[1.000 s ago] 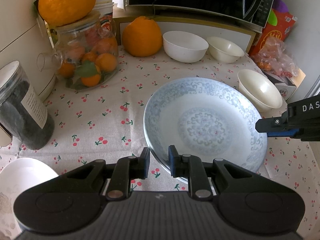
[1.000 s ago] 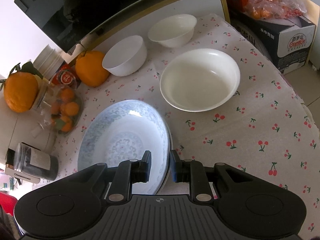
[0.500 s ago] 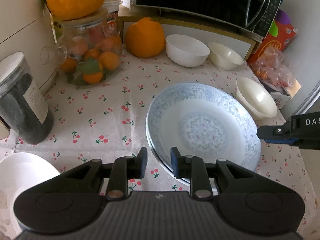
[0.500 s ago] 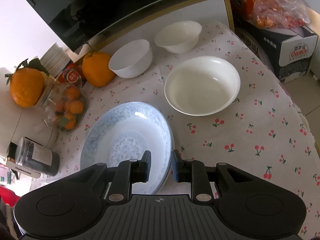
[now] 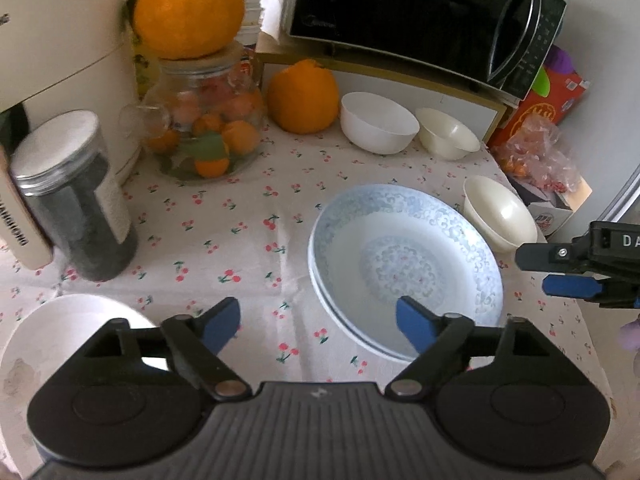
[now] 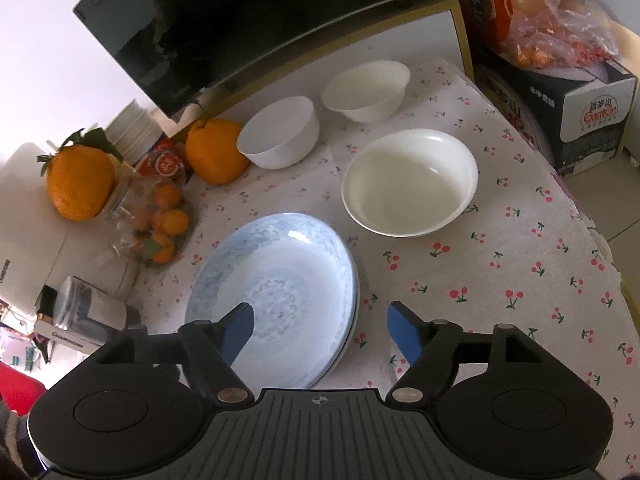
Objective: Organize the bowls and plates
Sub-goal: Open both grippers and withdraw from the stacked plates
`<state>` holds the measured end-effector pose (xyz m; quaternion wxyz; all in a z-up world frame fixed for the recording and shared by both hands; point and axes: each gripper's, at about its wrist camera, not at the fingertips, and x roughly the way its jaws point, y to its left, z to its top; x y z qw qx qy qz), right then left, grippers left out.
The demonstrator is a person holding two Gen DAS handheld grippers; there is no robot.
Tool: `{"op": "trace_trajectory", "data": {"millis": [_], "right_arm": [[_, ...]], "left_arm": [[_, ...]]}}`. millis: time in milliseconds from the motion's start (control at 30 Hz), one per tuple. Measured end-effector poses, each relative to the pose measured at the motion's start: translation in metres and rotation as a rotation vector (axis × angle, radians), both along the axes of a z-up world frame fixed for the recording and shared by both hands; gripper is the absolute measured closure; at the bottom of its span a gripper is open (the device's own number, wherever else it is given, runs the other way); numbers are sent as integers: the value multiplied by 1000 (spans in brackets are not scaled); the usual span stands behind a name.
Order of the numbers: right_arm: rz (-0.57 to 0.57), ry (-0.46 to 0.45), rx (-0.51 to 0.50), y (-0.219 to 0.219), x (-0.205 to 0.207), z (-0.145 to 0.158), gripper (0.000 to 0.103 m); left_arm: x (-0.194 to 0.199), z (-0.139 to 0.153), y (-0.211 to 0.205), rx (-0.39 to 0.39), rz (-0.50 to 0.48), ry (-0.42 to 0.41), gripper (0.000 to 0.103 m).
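A stack of blue-patterned plates (image 5: 404, 268) sits on the cherry-print tablecloth; it also shows in the right wrist view (image 6: 276, 296). A cream bowl (image 6: 410, 182) stands right of it, also in the left wrist view (image 5: 500, 212). A white bowl (image 5: 378, 122) and a second cream bowl (image 5: 448, 134) stand at the back. A white dish (image 5: 64, 344) lies at the near left. My left gripper (image 5: 318, 326) is open and empty over the plates' near edge. My right gripper (image 6: 320, 332) is open and empty above the plates' right rim.
A glass jar of small oranges (image 5: 204, 128) with a big orange on top, another big orange (image 5: 302, 96), a dark canister (image 5: 76, 196) and a microwave (image 5: 420, 20) line the back and left. A box and bagged snacks (image 6: 560, 60) sit at the right edge.
Both grippers have opened wide from shut and pulled back and up from the plates. The plates and bowls have not moved.
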<state>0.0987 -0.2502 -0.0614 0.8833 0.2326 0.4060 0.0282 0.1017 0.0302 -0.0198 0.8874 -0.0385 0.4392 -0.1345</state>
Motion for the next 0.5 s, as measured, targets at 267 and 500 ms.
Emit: {"op": "trace_trajectory", "data": {"millis": [267,500], "right_arm": [[42,-15,-12,11,-14,7,20],[102,-27,-33,34,-21,9,17]], "left_arm": [[-11,11,33,8,45,15,11],[-22,17,64,35,77,18,7]]}}
